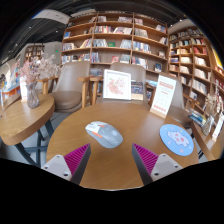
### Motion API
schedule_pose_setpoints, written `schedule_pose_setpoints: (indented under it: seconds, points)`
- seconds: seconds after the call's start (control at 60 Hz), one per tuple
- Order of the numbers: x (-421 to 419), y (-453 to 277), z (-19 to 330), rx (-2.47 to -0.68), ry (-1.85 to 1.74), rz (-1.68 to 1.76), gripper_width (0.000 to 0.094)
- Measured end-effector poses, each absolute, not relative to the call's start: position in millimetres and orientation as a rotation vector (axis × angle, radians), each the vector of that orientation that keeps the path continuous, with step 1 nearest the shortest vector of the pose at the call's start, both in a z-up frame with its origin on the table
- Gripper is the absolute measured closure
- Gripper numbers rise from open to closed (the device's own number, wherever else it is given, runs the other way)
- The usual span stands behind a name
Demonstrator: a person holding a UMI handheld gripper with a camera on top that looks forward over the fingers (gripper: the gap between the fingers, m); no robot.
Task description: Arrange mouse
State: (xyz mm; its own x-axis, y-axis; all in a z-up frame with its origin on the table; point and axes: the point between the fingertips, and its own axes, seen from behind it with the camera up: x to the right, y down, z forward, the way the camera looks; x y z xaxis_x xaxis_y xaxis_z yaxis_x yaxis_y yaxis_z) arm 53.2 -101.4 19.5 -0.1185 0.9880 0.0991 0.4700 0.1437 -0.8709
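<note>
We hold the gripper [110, 160] over the table [120, 150], fingers apart, empty; mouse [101, 128] ahead; blue pad [176, 139] right.

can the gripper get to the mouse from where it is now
Probably yes. The mouse lies on its grey mat on the round wooden table, just ahead of the open gripper, with only bare tabletop between the fingers and it.
</note>
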Motion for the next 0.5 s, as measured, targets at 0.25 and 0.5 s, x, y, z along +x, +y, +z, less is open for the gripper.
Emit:
schedule_pose_setpoints:
  seconds: [0.25, 0.5]
  points:
    - [8, -107, 4, -1.437, -1.702, 0.854, 0.0084]
    - [-32, -110, 2, -1.459, -1.716, 0.845, 0.0087]
